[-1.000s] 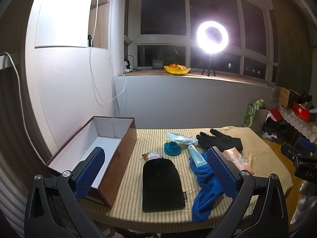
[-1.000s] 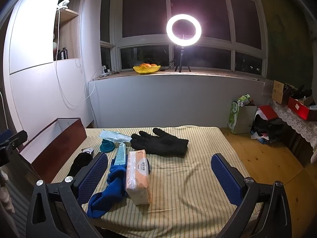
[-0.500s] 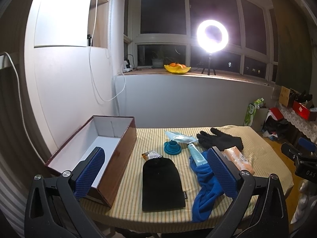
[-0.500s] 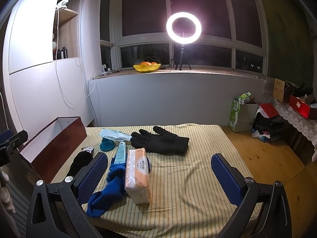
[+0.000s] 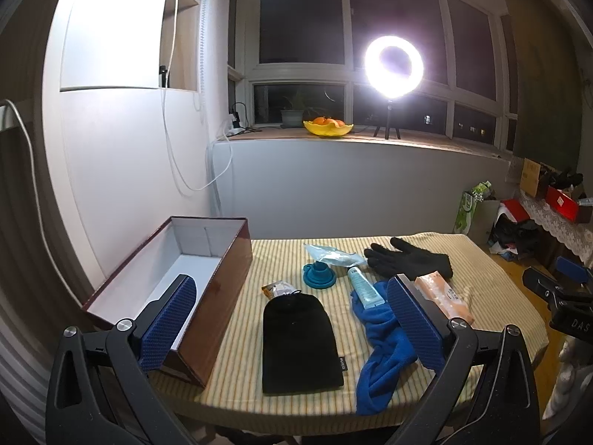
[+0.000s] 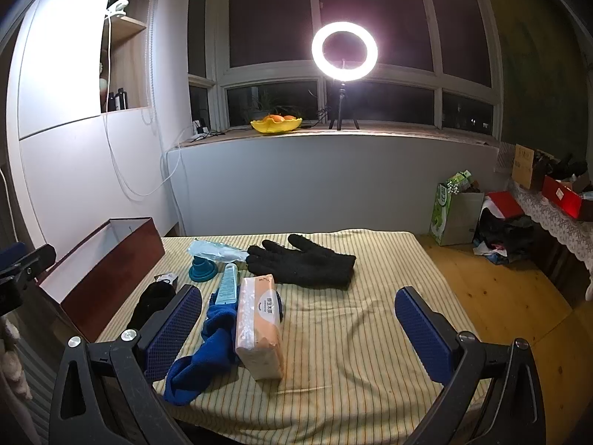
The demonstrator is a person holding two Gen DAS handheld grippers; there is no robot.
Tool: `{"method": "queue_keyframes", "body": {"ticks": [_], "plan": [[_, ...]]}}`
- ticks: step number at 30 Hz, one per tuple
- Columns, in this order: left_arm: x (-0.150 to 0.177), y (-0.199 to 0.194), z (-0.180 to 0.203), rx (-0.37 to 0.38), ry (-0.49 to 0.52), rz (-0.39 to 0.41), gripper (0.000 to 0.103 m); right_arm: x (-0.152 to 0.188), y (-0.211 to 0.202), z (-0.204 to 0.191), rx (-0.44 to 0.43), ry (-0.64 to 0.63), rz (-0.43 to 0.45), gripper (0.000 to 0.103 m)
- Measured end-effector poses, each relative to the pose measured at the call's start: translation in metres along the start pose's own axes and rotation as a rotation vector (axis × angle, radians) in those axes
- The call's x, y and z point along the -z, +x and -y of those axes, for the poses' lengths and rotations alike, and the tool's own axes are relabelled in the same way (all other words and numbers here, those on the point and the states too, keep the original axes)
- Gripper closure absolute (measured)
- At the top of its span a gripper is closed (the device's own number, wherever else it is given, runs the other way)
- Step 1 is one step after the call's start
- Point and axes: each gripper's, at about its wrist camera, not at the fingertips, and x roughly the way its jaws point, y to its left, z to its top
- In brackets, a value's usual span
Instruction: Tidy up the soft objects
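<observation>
Both claws are being held released and empty at the near edge of the table (image 6: 370, 319): the left gripper (image 5: 292, 322) is hanging with its blue pads spread wide, one over the box (image 5: 207, 259) and one over the blue cloth (image 5: 381, 345), and the right gripper (image 6: 296, 326) is being held equally wide, nothing being touched by its pads. On the striped tablecloth the soft things are lying in a loose group. A black pouch (image 5: 300, 341) is lying flat near the front, just right of the open brown box, which is standing along the left edge with its white inside showing. The blue cloth is lying crumpled right of the pouch, with a pale blue tube (image 5: 365, 288) resting on its far end. A pack of tissues (image 6: 259, 322) is lying just beside the cloth on the right, touching it. Farther back, black gloves (image 6: 304, 263) are lying spread out, and left of them a clear plastic packet (image 6: 215, 250) and a teal folding cup (image 6: 202, 269) are sitting close together. A small wrapped snack (image 5: 280, 289) is lying at the far end of the pouch.
</observation>
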Motion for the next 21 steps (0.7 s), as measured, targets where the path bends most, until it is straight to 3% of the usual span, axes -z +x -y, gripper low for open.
{"method": "queue_keyframes", "body": {"ticks": [21], "plan": [[0.011, 0.017, 0.002, 0.015, -0.003, -0.052, 0.001, 0.009, 0.017, 0.006, -0.002, 0.006, -0.061, 0.0]]}}
